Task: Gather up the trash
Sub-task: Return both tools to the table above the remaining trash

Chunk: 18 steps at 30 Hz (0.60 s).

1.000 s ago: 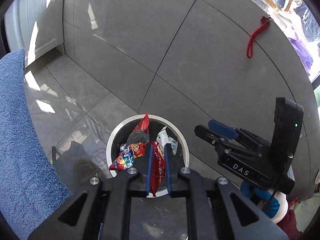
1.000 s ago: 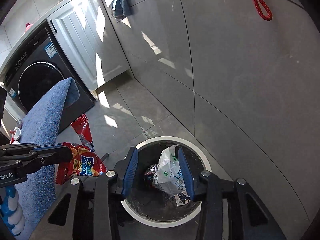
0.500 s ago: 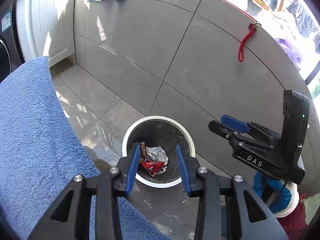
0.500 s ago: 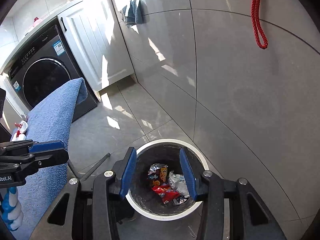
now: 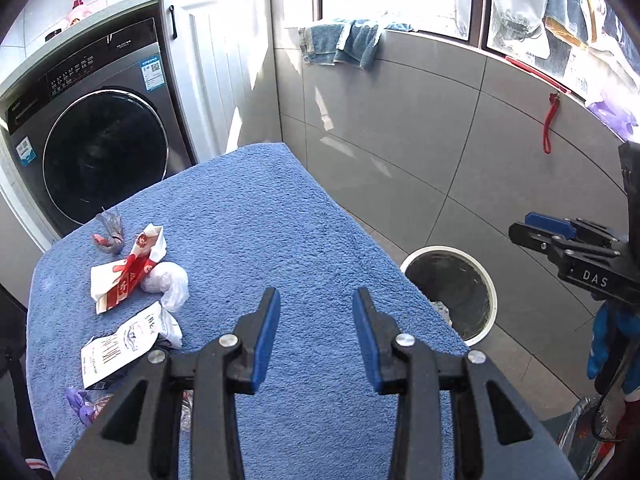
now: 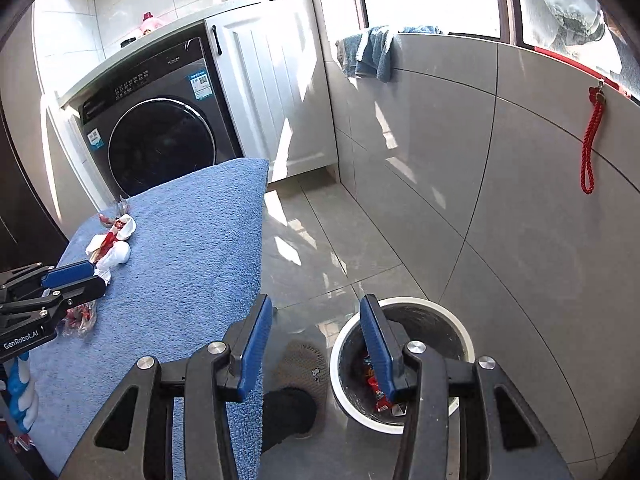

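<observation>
My left gripper (image 5: 315,312) is open and empty above the blue towel-covered table (image 5: 256,216). Trash lies on the table's left part: a red-and-white wrapper (image 5: 128,272), a crumpled white bag (image 5: 166,282), a white printed packet (image 5: 120,344), a clear wrapper (image 5: 110,232) and purple scraps (image 5: 82,402). The white-rimmed bin (image 5: 452,292) stands on the floor right of the table. My right gripper (image 6: 316,326) is open and empty above the floor beside the bin (image 6: 400,356), which holds red wrappers (image 6: 378,390). Each gripper shows in the other's view: the right one (image 5: 532,228), the left one (image 6: 80,276).
A dark washing machine (image 5: 96,136) and a white cabinet (image 5: 224,72) stand behind the table. A grey tiled wall (image 5: 440,120) with a red cord (image 5: 550,124) runs right. A blue towel (image 5: 344,42) hangs on the ledge. A floor drain (image 6: 300,364) sits beside the bin.
My left gripper opened and dropped the red snack bag into the bin, then lifted and turned toward the table. My right gripper also rose from the bin, staying open.
</observation>
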Available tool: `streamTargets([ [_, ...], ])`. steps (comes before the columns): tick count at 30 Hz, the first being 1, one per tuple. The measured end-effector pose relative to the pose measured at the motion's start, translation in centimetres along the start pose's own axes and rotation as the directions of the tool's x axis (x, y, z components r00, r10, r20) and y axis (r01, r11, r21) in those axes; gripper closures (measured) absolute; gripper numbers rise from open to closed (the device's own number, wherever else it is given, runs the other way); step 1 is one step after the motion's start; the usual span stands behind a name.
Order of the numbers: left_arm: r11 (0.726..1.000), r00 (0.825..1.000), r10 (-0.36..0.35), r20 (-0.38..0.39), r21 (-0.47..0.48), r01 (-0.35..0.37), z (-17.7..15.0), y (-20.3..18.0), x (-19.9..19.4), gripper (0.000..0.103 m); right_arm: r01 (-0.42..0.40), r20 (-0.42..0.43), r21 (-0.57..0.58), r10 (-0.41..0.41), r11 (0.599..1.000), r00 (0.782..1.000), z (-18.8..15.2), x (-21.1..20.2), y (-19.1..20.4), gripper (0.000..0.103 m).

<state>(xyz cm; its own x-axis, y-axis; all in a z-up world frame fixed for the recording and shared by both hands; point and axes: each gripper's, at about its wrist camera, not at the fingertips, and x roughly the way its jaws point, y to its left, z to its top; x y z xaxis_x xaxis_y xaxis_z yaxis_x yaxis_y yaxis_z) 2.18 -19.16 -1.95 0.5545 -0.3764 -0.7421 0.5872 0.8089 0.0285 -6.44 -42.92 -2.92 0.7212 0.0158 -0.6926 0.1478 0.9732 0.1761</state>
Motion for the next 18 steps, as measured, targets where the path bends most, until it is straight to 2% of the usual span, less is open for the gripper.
streamTargets([
  [4, 0.997, 0.998, 0.064, 0.028, -0.035, -0.063, -1.4, 3.4, -2.2, 0.066, -0.033, 0.007, -0.052, 0.033, 0.998, 0.999, 0.7, -0.3, 3.6, 0.058],
  [7, 0.993, 0.994, 0.097, 0.048, -0.068, -0.093, -2.6, 5.4, -4.1, 0.060, -0.055, 0.010, -0.086, 0.057, 0.995, 0.998, 1.1, -0.6, 6.2, 0.058],
  [18, 0.976, 0.985, 0.157, 0.071, -0.163, -0.144, -5.7, 11.5, -7.0, 0.060, -0.101, 0.006, -0.161, 0.104, 0.982, 0.995, 2.3, -0.8, 12.8, 0.058],
])
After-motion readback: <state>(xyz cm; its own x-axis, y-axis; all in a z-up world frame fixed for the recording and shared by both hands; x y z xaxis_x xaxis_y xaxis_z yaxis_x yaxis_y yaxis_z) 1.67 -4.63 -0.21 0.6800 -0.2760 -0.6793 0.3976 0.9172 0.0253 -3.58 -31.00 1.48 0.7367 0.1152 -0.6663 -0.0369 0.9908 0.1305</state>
